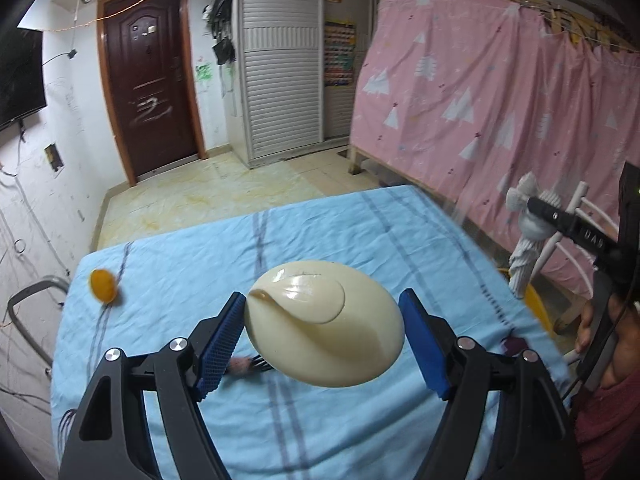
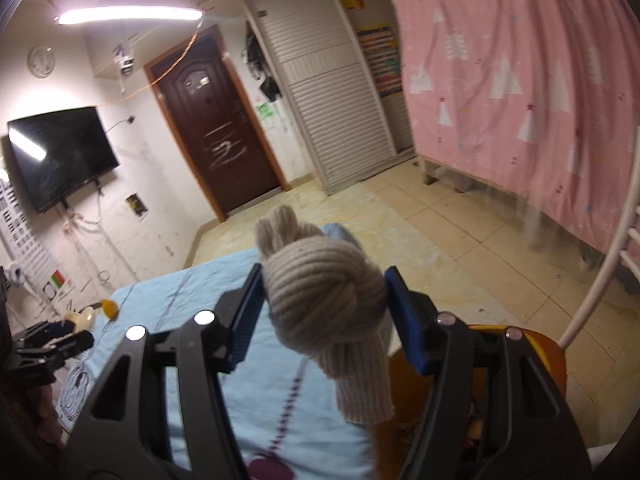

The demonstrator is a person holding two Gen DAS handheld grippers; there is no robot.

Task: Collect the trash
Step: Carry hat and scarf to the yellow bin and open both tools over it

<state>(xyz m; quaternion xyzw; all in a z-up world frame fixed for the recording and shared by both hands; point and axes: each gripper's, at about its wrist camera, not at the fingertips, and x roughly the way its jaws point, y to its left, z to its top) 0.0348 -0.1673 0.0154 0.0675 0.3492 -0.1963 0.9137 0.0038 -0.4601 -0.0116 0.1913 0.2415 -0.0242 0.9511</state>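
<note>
My left gripper [image 1: 324,300] is shut on a smooth cream egg-shaped shell [image 1: 324,328], held above the light blue striped cloth [image 1: 320,224]; both blue pads press its sides. An orange peel [image 1: 103,285] lies on the cloth at the far left. My right gripper [image 2: 325,276] is shut on a knotted beige knit sock [image 2: 326,300], whose tail hangs down. The left wrist view shows that sock [image 1: 527,216] and the right gripper [image 1: 534,204] out past the cloth's right edge. In the right wrist view the left gripper [image 2: 76,332] with the shell [image 2: 82,318] is at the far left.
A yellow bin [image 2: 536,360] stands below the right gripper beside the table, next to a white chair frame [image 2: 600,272]. A pink fuzzy item [image 1: 240,364] lies on the cloth under the shell. A pink curtain [image 1: 500,100] hangs to the right, a dark door [image 1: 148,80] behind.
</note>
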